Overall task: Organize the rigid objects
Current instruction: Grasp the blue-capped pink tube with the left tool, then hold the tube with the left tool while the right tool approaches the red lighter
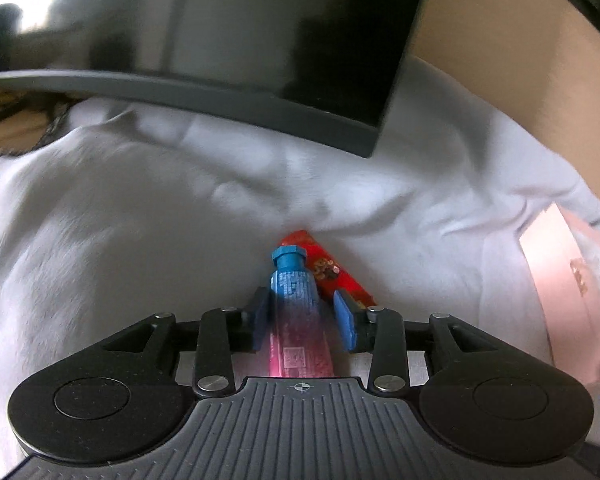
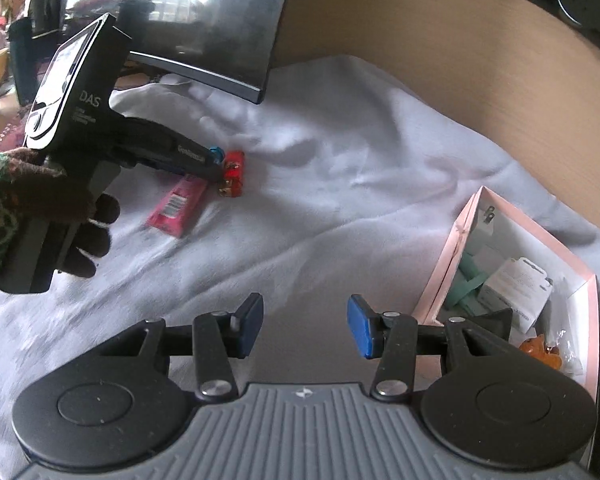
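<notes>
A pink-and-blue tube (image 1: 296,312) with a blue cap lies on the white cloth (image 1: 120,220). My left gripper (image 1: 306,320) has its blue pads on either side of the tube, close to its sides; I cannot tell if they press it. A red packet (image 1: 332,272) lies right beside the tube. In the right wrist view the tube (image 2: 178,205) and the red packet (image 2: 233,174) lie at the left, with the left gripper (image 2: 214,166) over them. My right gripper (image 2: 306,326) is open and empty above the cloth.
A pink open box (image 2: 580,280) with several small items stands at the right, also in the left wrist view (image 1: 556,276). A dark monitor (image 1: 220,40) stands at the back. A wooden surface (image 2: 420,60) lies beyond the cloth.
</notes>
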{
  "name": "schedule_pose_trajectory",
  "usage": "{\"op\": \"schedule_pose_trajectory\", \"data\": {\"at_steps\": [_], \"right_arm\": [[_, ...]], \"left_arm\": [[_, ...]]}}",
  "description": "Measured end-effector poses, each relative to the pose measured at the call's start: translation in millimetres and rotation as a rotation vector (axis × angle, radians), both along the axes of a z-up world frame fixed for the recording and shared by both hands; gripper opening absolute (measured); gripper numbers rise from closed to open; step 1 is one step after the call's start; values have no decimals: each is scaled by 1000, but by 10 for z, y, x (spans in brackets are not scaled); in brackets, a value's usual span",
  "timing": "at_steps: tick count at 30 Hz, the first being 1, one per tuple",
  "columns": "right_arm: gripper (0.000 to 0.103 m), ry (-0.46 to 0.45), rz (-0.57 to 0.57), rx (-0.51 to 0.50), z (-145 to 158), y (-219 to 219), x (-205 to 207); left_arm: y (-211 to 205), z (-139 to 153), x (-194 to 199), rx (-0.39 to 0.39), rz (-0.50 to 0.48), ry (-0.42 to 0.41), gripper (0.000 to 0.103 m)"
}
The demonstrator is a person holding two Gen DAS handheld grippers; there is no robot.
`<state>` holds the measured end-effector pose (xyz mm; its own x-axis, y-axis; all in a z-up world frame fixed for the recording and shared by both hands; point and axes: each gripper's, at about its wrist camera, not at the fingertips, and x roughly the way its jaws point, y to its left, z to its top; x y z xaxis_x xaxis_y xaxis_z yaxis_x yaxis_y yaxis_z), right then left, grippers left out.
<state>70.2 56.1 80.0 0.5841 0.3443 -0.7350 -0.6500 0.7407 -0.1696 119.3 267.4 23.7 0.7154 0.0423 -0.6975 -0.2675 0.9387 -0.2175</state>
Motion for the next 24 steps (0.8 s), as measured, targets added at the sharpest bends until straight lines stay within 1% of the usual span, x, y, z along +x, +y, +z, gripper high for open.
{"op": "schedule_pose_trajectory", "data": {"at_steps": [2, 4, 7, 8, 10, 12, 15, 16, 18, 20, 21, 22, 23, 24], "right_arm": [[46, 13, -23, 18, -11, 43, 83], [46, 40, -40, 50, -17, 104, 181], [46, 73, -31, 88, -40, 270, 345], [46, 77, -23, 96, -50, 356, 400], [46, 86, -3, 108, -85, 533, 507], [46, 90, 24, 107, -155, 742, 619], [46, 60, 55, 91, -276, 1068, 750], [46, 62, 58, 86, -320, 1159, 805], [45, 100, 54, 82, -429, 1320, 926], [36, 130, 46, 67, -521, 1422, 990], [35, 123, 45, 62, -535, 1447, 978], [28, 119, 51, 60, -526, 1458, 953], [24, 127, 59, 55, -501, 1457, 917], [24, 134, 62, 55, -463, 1435, 875]], "left_arm": [[-14, 7, -36, 22, -24, 16, 33], [2, 0, -175, -1, -59, 14, 32], [-3, -5, -492, -8, -105, 18, 32], [-10, -9, -625, -10, -117, 32, 33], [-2, -19, -861, -33, -127, 44, 32], [11, -12, -1070, -50, -128, 55, 32], [-5, -5, -1335, -60, -130, 62, 32], [-19, -6, -1405, -60, -133, 62, 32], [-44, 9, -1502, -56, -150, 58, 32], [-72, -3, -1559, -41, -162, 52, 32], [-86, -9, -1552, -37, -165, 54, 32], [-92, -4, -1554, -33, -168, 57, 32], [-97, 1, -1550, -30, -169, 62, 32], [-104, 8, -1532, -26, -171, 68, 32]]}}
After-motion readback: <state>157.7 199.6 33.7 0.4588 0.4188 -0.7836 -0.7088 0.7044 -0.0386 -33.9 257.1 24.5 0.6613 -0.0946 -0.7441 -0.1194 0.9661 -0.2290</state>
